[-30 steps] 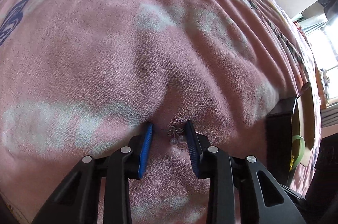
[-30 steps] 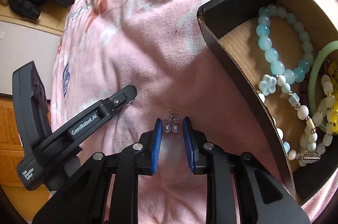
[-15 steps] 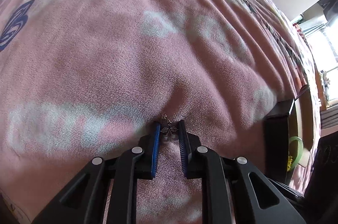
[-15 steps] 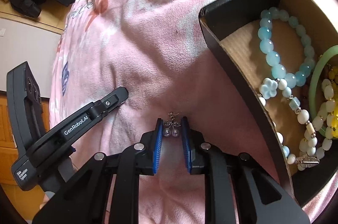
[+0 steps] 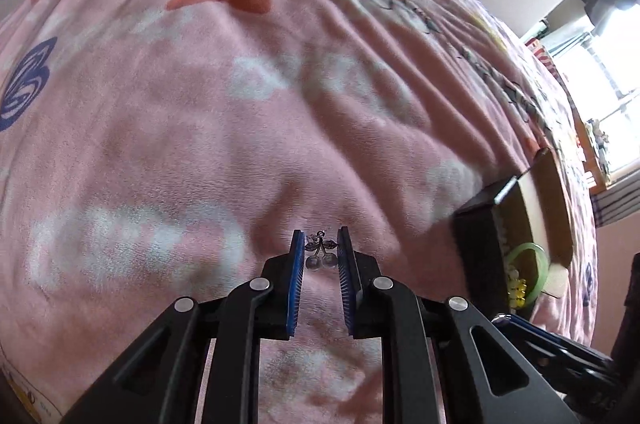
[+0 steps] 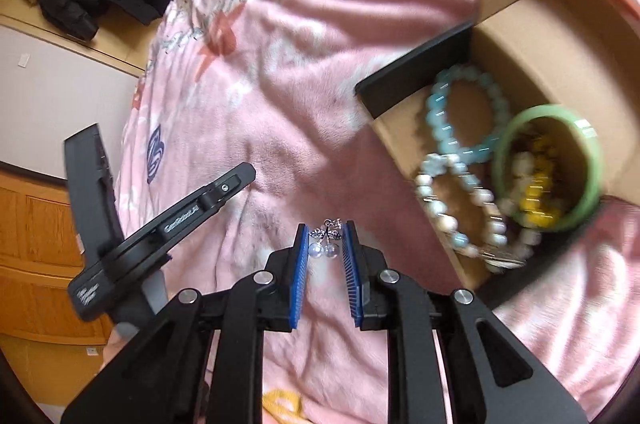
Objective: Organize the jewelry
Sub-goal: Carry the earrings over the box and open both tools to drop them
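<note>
To the right of the tongs, the open black-and-brown cardboard box [image 6: 416, 72] is cut off by the picture's edge, and the beaded bracelets [image 6: 460, 112] inside are smeared by motion blur.

Cherry-shaped earring [image 5: 320, 253]: silver leaves, two pearls, pinched between blue pads. Matching earring [image 6: 327, 242]: likewise pinched. Cardboard box [image 6: 532, 40]: holds aqua bead bracelet [image 6: 460, 116], green bangle [image 6: 556, 168], white beads.
</note>
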A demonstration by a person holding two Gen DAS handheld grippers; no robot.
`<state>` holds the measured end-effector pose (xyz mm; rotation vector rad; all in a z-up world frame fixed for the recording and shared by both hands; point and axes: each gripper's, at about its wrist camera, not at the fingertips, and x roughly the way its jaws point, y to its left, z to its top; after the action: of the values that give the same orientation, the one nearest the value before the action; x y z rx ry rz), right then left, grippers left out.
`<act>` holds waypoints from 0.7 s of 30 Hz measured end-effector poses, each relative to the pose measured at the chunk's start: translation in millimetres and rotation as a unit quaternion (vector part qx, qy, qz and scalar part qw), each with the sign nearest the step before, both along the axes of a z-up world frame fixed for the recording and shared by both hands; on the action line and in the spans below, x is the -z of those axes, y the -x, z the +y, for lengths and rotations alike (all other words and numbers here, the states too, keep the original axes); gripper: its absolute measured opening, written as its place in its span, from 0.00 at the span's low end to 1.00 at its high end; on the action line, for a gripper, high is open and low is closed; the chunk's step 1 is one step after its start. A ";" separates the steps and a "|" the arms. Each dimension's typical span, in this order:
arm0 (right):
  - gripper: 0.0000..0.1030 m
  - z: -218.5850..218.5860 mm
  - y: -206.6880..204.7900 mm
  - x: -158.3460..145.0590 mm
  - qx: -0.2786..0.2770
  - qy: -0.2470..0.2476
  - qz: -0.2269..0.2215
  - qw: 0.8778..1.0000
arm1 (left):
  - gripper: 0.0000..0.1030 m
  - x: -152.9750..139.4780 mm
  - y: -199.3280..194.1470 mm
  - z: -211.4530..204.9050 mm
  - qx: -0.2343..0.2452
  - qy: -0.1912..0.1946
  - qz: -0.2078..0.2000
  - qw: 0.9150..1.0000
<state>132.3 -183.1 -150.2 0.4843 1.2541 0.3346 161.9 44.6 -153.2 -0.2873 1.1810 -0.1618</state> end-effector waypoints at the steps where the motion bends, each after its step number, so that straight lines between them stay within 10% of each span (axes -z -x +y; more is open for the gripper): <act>1: 0.17 -7.4 4.8 -5.7 0.005 0.002 -0.006 1.000 | 0.17 -3.1 0.2 -4.9 0.005 0.001 -0.006 1.000; 21: 0.18 -107.3 30.4 -56.0 0.086 0.018 -0.064 0.994 | 0.17 -72.3 15.6 -123.2 0.123 -0.019 -0.094 0.988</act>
<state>101.8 -290.4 -94.2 0.5270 1.0842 0.1938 146.3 -78.5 -80.9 -0.0893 1.0285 -0.3748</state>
